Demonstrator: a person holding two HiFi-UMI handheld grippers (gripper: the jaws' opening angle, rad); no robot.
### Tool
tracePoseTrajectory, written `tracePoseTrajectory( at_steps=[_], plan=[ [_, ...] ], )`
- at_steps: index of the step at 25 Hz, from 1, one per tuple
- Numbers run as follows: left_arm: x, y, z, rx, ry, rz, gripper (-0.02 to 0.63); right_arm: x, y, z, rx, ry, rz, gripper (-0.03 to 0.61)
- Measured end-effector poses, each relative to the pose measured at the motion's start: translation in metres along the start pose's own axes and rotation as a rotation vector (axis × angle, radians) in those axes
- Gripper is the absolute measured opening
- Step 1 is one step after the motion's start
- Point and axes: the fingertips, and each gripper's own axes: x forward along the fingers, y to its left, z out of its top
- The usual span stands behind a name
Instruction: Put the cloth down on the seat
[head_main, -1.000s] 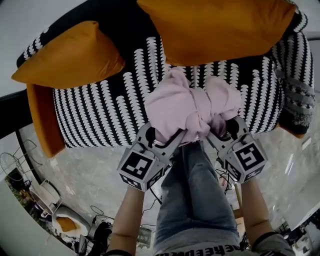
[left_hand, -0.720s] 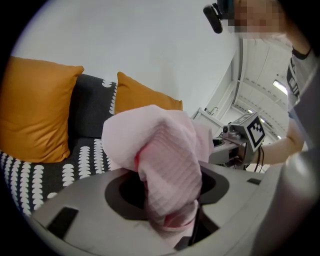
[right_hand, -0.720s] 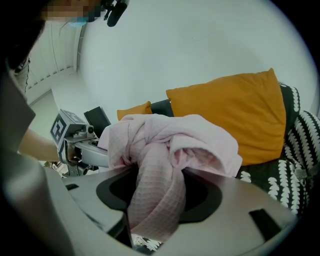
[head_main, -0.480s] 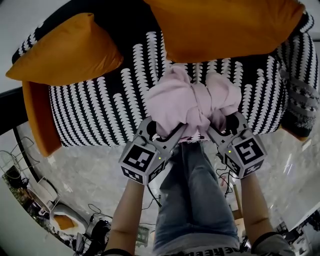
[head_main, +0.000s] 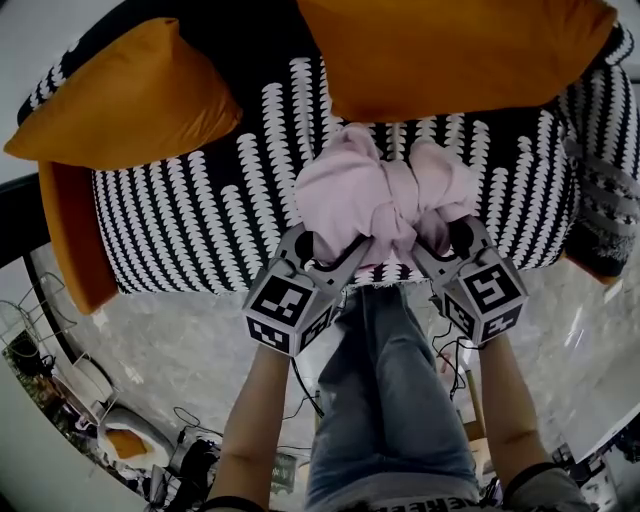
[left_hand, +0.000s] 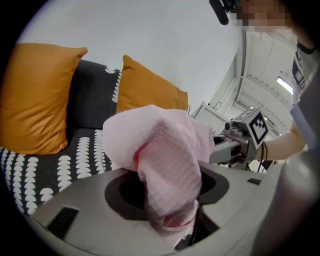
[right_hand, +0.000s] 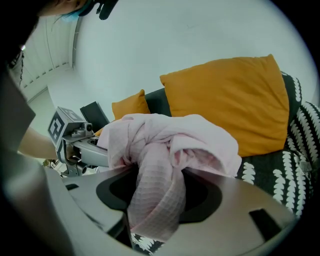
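Observation:
A bunched pale pink cloth (head_main: 385, 200) hangs over the front of the black-and-white patterned seat (head_main: 200, 225). My left gripper (head_main: 338, 258) is shut on the cloth's left side, where the fabric (left_hand: 167, 170) fills its jaws. On the cloth's right side my right gripper (head_main: 440, 250) is also shut, with a twisted fold of the cloth (right_hand: 157, 195) running down between its jaws. The two grippers sit close together at the seat's front edge. The fingertips of both are hidden by the fabric.
Two orange cushions (head_main: 130, 95) (head_main: 455, 50) lean on the sofa back behind the cloth. An orange sofa side (head_main: 70, 235) is at left. The person's jeans-clad legs (head_main: 385, 400) stand on a marble floor (head_main: 180, 350) with cables and clutter at lower left.
Both grippers and the cloth have moved a little forward and up over the seat; the grip on the cloth is unchanged.

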Motion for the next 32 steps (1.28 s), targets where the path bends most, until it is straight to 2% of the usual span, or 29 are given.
tracePoseTrajectory(
  at_steps=[16,22,32],
  plan=[
    [0.016,0.015,-0.028,0.005,0.075,0.033,0.265,0.022,-0.01,-0.023,0.021,0.058,-0.018,0.262],
    [0.025,0.013,-0.043,0.0,0.114,0.037,0.265,0.027,-0.015,-0.043,0.031,0.088,-0.027,0.267],
    [0.03,0.03,-0.058,-0.038,0.14,0.049,0.267,0.045,-0.018,-0.052,0.014,0.122,-0.038,0.276]
  ],
)
